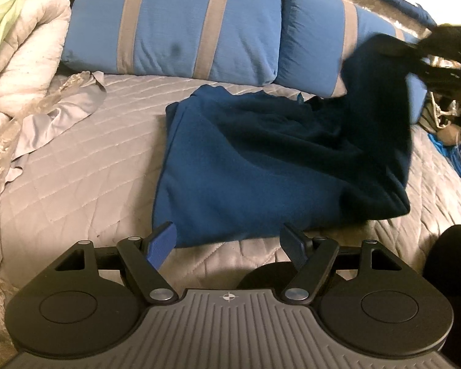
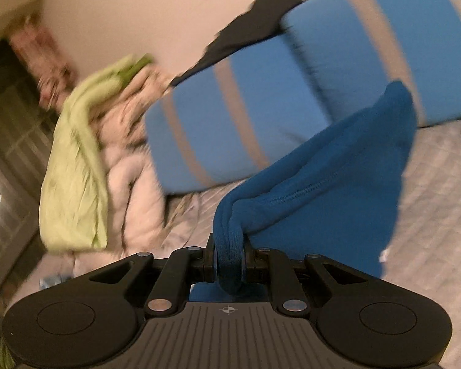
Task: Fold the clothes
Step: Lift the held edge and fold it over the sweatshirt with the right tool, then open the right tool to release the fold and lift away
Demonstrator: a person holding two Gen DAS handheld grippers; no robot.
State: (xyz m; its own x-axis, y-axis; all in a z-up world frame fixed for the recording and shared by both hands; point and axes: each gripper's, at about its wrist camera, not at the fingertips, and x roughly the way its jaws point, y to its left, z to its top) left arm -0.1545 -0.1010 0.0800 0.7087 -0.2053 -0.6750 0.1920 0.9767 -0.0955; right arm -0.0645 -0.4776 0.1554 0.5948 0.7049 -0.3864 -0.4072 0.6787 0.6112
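Observation:
A dark blue fleece garment (image 1: 261,160) lies on the grey quilted bed (image 1: 76,169), its right part lifted up towards the upper right. My left gripper (image 1: 230,240) is open and empty just in front of the garment's near edge. My right gripper (image 2: 229,261) is shut on a bunched edge of the same blue garment (image 2: 322,184) and holds it above the bed. In the left wrist view the right gripper (image 1: 445,49) shows as a dark blur at the upper right, holding the lifted cloth.
Two blue pillows with grey stripes (image 1: 175,24) lie at the head of the bed. A rolled pale duvet (image 1: 24,61) and a light green cloth (image 2: 73,169) sit at the left. Cables and clutter (image 1: 445,129) lie off the bed's right edge.

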